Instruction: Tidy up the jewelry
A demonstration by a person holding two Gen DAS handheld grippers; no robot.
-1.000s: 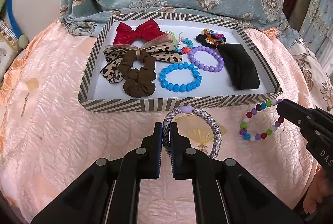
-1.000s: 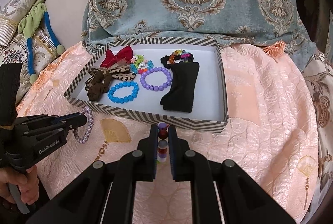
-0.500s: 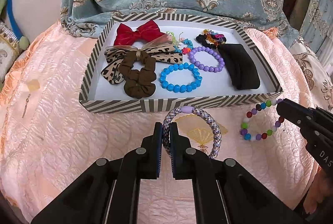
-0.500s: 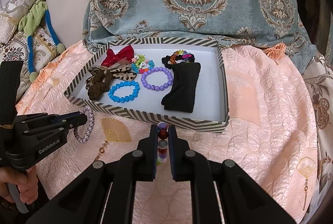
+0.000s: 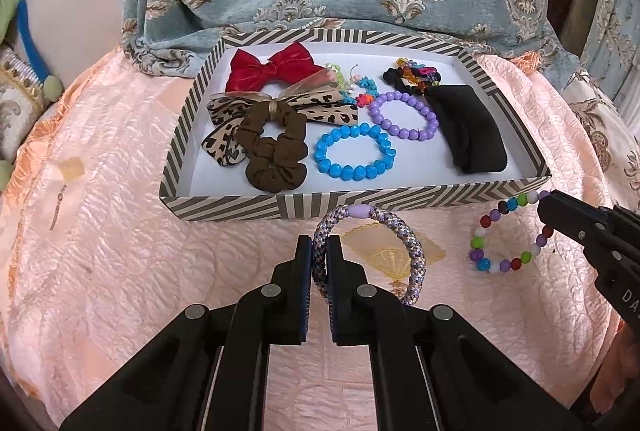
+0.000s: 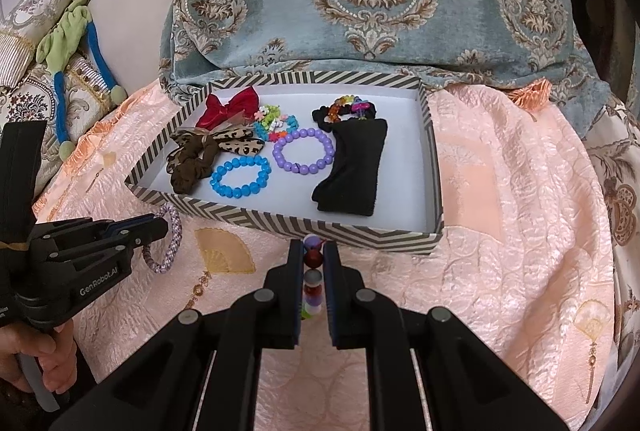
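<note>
The braided lilac bracelet (image 5: 370, 251) lies on the pink quilt (image 5: 120, 251) just in front of the striped tray (image 5: 240, 209), its near-left arc pinched between the fingers of the left gripper (image 5: 319, 259). Beside it, the multicoloured bead bracelet (image 5: 506, 233) is clamped by the right gripper (image 6: 313, 263). Over the last second neither bracelet has left the quilt, so both lifts are likely imminent. The right view shows its beads edge-on between the fingers (image 6: 296, 271); the left view shows that whole bead ring.
</note>
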